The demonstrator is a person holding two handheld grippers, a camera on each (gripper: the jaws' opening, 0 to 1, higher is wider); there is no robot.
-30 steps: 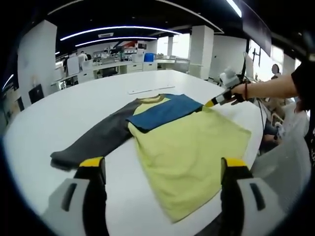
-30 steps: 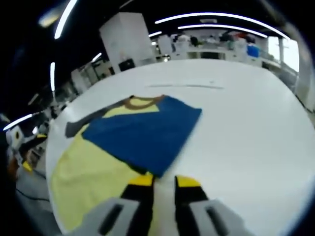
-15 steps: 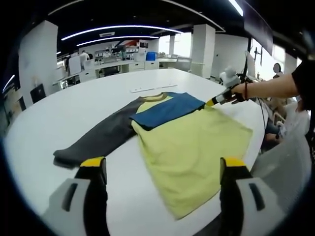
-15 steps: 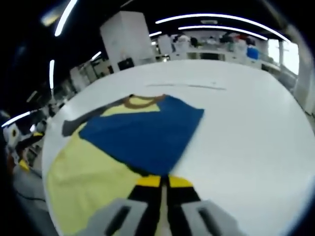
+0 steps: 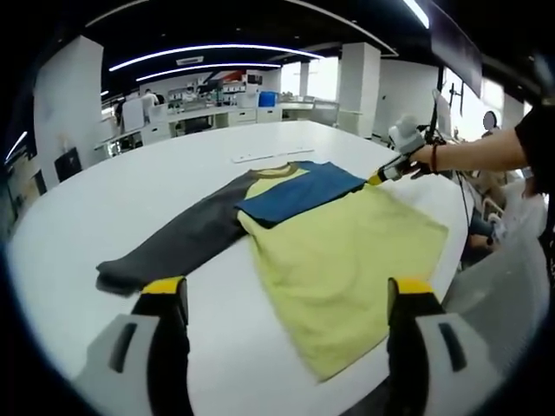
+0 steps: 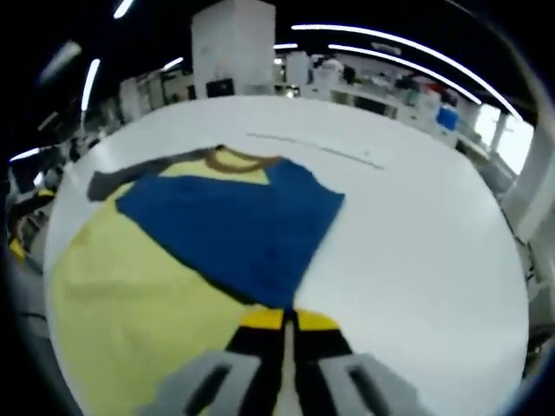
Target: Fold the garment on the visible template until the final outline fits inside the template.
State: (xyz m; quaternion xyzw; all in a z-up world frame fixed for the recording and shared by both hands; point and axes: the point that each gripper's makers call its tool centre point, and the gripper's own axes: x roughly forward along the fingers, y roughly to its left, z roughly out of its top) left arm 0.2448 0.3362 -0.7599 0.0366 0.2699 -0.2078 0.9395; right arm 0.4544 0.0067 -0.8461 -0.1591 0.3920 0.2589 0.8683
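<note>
The right claw has its yellow-tipped jaws pressed together at the near corner of the blue sleeve, apparently pinching the cloth there. That sleeve lies folded across the chest of the garment, a yellow shirt with a brown collar spread flat on the white surface. The left claw hangs above the surface near the hem, jaws wide apart and holding nothing. The grey sleeve stretches out flat, away from the body. In the left gripper view a person's hand holds the right claw at the shirt's far edge.
</note>
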